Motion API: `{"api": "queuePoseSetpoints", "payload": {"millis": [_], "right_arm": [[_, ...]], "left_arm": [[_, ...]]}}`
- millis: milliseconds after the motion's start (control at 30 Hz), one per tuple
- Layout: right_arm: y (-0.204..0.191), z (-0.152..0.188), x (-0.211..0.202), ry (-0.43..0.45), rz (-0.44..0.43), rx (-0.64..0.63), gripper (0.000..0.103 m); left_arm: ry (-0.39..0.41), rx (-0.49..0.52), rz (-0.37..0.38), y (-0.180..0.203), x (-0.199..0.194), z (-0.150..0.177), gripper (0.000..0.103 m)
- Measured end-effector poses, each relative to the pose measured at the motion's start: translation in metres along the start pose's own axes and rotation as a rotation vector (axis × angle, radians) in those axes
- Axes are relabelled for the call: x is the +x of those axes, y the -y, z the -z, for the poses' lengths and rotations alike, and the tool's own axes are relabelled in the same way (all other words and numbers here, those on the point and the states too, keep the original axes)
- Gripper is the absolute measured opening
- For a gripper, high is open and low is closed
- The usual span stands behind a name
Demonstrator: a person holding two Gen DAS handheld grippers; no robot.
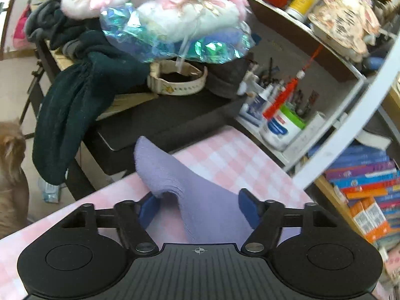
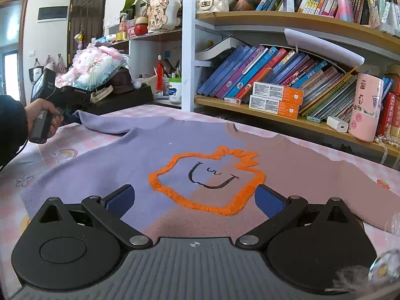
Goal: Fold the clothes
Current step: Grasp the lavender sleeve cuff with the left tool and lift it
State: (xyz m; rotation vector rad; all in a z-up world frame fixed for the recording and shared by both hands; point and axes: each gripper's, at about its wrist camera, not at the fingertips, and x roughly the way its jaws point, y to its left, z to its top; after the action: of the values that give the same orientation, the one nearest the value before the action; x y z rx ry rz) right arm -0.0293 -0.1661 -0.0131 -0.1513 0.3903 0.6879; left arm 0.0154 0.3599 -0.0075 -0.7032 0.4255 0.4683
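A sweater (image 2: 125, 155), purple on its left half and mauve on its right, lies flat on the pink checked table (image 2: 50, 150), with an orange-outlined smiling face on its front. My right gripper (image 2: 195, 200) hovers open over the face, with nothing between its blue pads. A person's hand (image 2: 42, 115) holds my left gripper (image 2: 71, 118) at the far left edge. In the left wrist view the purple sleeve (image 1: 175, 175) runs bunched between the fingers of the left gripper (image 1: 198, 208). Both pads touch the fabric, and the cuff stands raised past the table edge.
A dark green garment (image 1: 67, 125) hangs off a cluttered black stand behind the table's far left. A plush bouquet (image 1: 162, 12) sits on top of it. A dog (image 1: 10, 162) stands on the floor at left. Bookshelves (image 2: 275, 75) and a pink tumbler (image 2: 366, 107) line the back.
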Motion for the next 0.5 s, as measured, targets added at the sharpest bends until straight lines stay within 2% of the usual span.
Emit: {"api": "queuePoseSetpoints", "payload": {"millis": [67, 200, 233, 300, 367, 400, 500], "right_arm": [[0.000, 0.000, 0.000, -0.002, 0.005, 0.000, 0.103], [0.001, 0.000, 0.001, -0.007, 0.022, 0.010, 0.103], [0.002, 0.000, 0.002, -0.008, 0.026, 0.014, 0.103], [0.002, 0.000, 0.002, -0.009, 0.031, 0.018, 0.103], [0.002, 0.000, 0.002, -0.008, 0.031, 0.016, 0.103], [0.002, 0.000, 0.002, -0.008, 0.031, 0.012, 0.103], [0.001, 0.000, 0.001, -0.004, 0.031, 0.006, 0.103]], "left_arm": [[0.023, -0.053, -0.044, -0.007, 0.002, -0.004, 0.042], [0.057, -0.140, -0.065, -0.019, 0.004, -0.008, 0.033], [0.060, -0.137, -0.074, -0.019, 0.004, -0.008, 0.031], [0.065, -0.131, -0.091, -0.019, 0.006, -0.007, 0.017], [0.070, -0.120, -0.103, -0.018, 0.006, -0.007, 0.010], [0.075, -0.114, -0.108, -0.018, 0.005, -0.007, 0.008], [0.162, -0.040, -0.094, 0.002, -0.009, -0.004, 0.008]]}}
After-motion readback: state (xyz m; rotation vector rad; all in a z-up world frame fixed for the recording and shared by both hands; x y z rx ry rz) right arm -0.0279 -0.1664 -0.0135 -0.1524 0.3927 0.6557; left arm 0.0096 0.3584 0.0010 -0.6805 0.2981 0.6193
